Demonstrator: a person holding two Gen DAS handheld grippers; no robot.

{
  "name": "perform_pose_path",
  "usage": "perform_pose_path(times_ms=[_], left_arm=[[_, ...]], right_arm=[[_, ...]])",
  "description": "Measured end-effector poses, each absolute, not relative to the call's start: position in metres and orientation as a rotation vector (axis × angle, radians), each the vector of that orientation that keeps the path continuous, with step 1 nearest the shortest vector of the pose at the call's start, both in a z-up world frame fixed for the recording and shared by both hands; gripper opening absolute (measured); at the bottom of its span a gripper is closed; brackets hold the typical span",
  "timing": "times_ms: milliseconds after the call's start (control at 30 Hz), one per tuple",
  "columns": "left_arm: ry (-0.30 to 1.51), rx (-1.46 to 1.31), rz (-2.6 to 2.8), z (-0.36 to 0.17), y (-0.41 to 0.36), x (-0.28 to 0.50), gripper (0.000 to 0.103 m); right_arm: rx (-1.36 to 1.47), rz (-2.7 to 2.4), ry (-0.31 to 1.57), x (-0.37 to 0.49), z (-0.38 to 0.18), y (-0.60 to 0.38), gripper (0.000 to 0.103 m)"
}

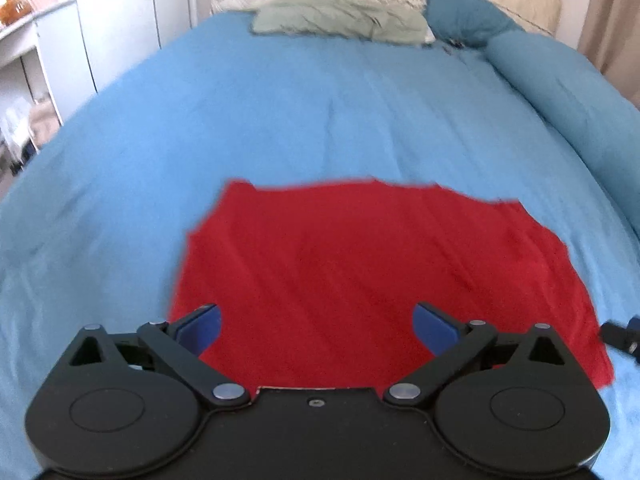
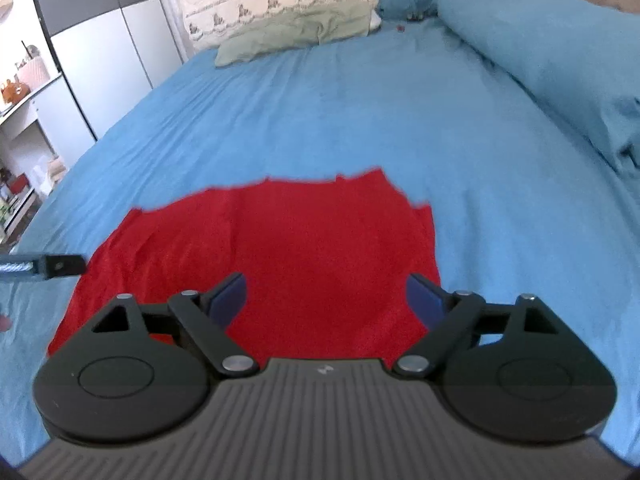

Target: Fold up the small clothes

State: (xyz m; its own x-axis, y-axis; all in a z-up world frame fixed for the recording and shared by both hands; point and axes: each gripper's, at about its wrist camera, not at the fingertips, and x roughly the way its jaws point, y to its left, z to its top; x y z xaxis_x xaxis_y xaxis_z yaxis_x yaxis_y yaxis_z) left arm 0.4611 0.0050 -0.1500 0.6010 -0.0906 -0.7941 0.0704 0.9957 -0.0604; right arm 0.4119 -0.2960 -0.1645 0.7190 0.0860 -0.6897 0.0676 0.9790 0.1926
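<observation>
While both pairs of blue fingers [image 1: 200, 326] stand wide with nothing between them, the left gripper [image 1: 318, 326] and right gripper [image 2: 326, 300] hover over the red garment [image 1: 360, 272] — apparently folded, though blurred — lying flat near the bed's [image 1: 280, 112] near edge.

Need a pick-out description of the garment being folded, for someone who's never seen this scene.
Start at the bed with the blue sheet filling the view, pillows at its far end. The red cloth lies flat on the near part of the sheet, just ahead of both open grippers. It is the only red item; everything around it is blue, green or cream.
</observation>
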Motion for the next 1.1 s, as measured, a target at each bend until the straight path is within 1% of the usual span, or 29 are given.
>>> perform_pose_path(times_ms=[100,233,367,500,633,667,733,800,833,867,900,933,1000,1100], left_arm=[[0.962,-0.01,-0.122,-0.163,-0.011,0.45,0.103],[0.973,0.024,-0.145,-0.173,-0.03,0.442,0.103],[0.98,0.02,-0.158,-0.179,-0.041,0.443,0.103],[0.975,0.02,-0.155,-0.18,-0.047,0.446,0.103],[0.981,-0.013,-0.154,-0.182,-0.045,0.454,0.103],[0.98,-0.013,-0.152,-0.182,-0.045,0.455,0.103],[0.976,-0.002,-0.148,-0.184,-0.045,0.459,0.103],[0.973,0.006,-0.138,-0.186,-0.045,0.463,0.103],[0.974,0.004,-0.134,-0.187,-0.044,0.464,0.103],[0.975,0.0,-0.129,-0.188,-0.043,0.466,0.103],[0.976,-0.006,-0.125,-0.188,-0.041,0.468,0.103],[0.976,-0.011,-0.122,-0.189,-0.04,0.469,0.103],[0.974,-0.019,-0.118,-0.19,-0.038,0.471,0.103],[0.971,-0.022,-0.123,-0.192,-0.034,0.472,0.103]], right_arm=[[0.224,-0.042,0.816,0.388,-0.174,-0.294,0.102],[0.364,-0.156,0.872,0.369,-0.197,-0.306,0.102],[0.511,-0.243,0.873,0.362,-0.22,-0.323,0.1],[0.609,-0.282,0.847,0.361,-0.238,-0.331,0.099],[0.707,-0.299,0.771,0.36,-0.249,-0.336,0.099],[0.741,-0.295,0.746,0.361,-0.252,-0.339,0.097],[0.789,-0.298,0.71,0.366,-0.257,-0.342,0.091],[0.8,-0.313,0.695,0.373,-0.258,-0.342,0.081],[0.804,-0.329,0.687,0.377,-0.26,-0.343,0.078],[0.812,-0.342,0.68,0.378,-0.262,-0.344,0.072],[0.821,-0.355,0.675,0.38,-0.263,-0.346,0.062],[0.824,-0.371,0.672,0.381,-0.264,-0.347,0.055],[0.817,-0.377,0.677,0.382,-0.264,-0.35,0.032],[0.815,-0.358,0.67,0.377,-0.256,-0.352,0.023]])
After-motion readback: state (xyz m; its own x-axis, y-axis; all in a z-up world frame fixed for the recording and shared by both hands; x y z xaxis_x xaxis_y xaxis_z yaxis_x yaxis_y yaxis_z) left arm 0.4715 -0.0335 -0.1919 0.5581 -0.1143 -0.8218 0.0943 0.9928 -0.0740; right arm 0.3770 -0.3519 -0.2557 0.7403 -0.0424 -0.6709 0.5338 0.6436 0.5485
